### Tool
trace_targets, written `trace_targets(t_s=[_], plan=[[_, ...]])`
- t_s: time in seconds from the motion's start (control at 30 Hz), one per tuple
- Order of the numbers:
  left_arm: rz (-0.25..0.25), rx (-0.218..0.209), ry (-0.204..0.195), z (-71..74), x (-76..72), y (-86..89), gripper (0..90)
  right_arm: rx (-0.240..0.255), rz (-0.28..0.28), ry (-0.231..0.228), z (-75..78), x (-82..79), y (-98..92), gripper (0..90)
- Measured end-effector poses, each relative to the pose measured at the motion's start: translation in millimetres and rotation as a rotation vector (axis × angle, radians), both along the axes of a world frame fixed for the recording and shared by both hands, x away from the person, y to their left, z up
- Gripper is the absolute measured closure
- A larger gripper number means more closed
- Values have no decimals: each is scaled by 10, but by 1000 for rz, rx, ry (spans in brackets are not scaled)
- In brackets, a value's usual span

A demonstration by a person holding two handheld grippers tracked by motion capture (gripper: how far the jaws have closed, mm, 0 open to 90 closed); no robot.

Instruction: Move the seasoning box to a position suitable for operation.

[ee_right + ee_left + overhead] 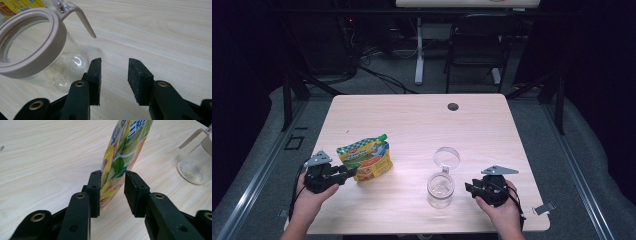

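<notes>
A pale wood-grain worktop [412, 115] is seen from above, with a person's two forearms entering at its near edge. At the near left, the left claw [346, 172] is set around the lower edge of a yellow and green snack pouch [366, 158]; one jaw is touching the pouch while a gap is seen at the other, so the pouch is not yet clamped. At the near right, the right claw [469, 189] is held partly spread with nothing between its jaws, just beside a clear glass jar [440, 189]. The jar is stood upright on the worktop, its hinged lid [446, 157] swung back and its mouth ringed in beige. Farther back, a small round hole [453, 106] is cut into the worktop. Beyond the worktop, grey floor [382, 82], trailing cables [377, 75], a white desk leg [419, 50] and a dark folding chair [477, 45] are seen in a dim room
</notes>
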State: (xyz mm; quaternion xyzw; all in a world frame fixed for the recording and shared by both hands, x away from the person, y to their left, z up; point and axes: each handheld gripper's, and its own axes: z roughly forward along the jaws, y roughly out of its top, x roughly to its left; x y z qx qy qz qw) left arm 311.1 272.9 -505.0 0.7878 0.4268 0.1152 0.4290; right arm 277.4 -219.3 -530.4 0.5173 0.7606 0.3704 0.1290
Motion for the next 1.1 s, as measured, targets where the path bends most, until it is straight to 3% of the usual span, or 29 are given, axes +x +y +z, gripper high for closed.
trace_targets(t_s=[0.1,0.3,0.43,0.77,1.1], plan=[[-7,-9,9,-1,4,-17,684,3,3,7,-7,6,3,639],[-17,-82,40,-16,54,1,656,0,4,11,-19,9,19,639],[-24,-99,49,-38,97,3,625,-3,6,14,-30,10,25,638],[-34,-86,85,-113,210,-40,495,4,5,14,-34,7,24,629],[-30,-86,88,-189,228,-35,459,0,8,12,-35,3,31,626]])
